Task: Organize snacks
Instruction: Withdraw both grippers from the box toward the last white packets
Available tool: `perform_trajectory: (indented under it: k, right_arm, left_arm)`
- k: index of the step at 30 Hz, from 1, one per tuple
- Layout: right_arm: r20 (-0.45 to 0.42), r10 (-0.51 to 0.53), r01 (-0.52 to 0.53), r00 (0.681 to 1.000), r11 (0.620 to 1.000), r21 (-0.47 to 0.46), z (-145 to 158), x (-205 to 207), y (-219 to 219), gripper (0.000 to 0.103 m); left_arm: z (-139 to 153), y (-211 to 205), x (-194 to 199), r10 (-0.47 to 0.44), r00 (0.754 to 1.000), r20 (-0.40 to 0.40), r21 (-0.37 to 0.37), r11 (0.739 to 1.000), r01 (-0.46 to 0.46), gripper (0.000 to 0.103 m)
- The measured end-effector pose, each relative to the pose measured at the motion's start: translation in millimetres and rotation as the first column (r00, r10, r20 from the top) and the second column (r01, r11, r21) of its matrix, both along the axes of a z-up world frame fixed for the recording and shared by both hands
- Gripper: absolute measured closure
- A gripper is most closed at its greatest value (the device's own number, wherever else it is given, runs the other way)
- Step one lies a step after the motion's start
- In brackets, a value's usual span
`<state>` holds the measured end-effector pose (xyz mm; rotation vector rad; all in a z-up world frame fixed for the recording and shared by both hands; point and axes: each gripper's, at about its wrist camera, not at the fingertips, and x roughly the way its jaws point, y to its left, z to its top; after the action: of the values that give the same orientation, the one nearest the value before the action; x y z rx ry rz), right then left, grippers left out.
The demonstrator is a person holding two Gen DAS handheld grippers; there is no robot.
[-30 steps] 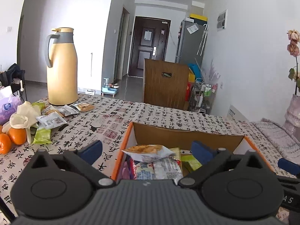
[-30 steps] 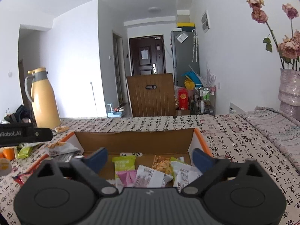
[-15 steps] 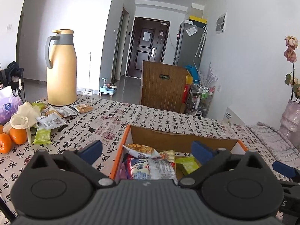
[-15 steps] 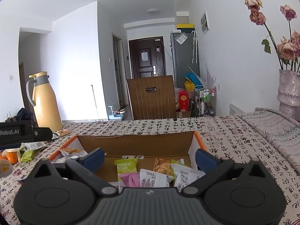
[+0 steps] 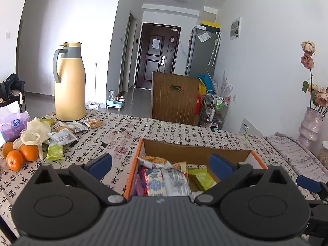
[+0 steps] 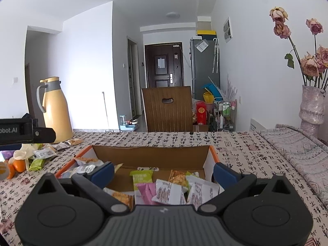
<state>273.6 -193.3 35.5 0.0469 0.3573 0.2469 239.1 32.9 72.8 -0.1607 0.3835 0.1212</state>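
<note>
Left hand-held gripper (image 5: pixel 161 165) hangs spread over the snack-filled box (image 5: pixel 194 150).

Tablecloth (image 5: pixel 168 131) white, black-and-pink calligraphy print; box (image 6: pixel 151 156) brown, orange rim; flask (image 5: pixel 69 86) yellow, grey collar

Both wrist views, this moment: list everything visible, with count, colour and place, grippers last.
cardboard box: one, brown with orange rim, table centre, holding assorted snack packets
loose snack packets: several, green and white, table left
oranges: three, left edge
thermos jug: one, yellow and grey, far left
tissue pack: one, purple, left edge
vase of dried roses: one, pink, right
chair: one, brown, behind table
left gripper: open, empty
right gripper: open, empty
</note>
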Motion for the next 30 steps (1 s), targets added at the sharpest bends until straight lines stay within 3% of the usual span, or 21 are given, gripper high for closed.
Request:
perform_trajectory:
  k: [10,17,30]
  right_arm:
    - [-0.040,0.010,-0.011,0.999,1.000,-0.026,-10,-30,-6,0.000]
    - [-0.117,-0.009,0.003,0.993,0.998,-0.055,-35,-47,-14,0.000]
    - [-0.275,-0.031,-0.006,0.961,0.991,-0.133,-76,-36,-12,0.000]
  left_arm:
    - [-20,0,-32,-0.034,0.998,-0.052,0.020,0.999,0.035,0.000]
    - [-52,1,-51,-0.075,0.991,-0.115,0.031,0.996,0.079,0.000]
    - [-94,0,-43,-0.096,0.968,-0.232,0.029,0.994,0.106,0.000]
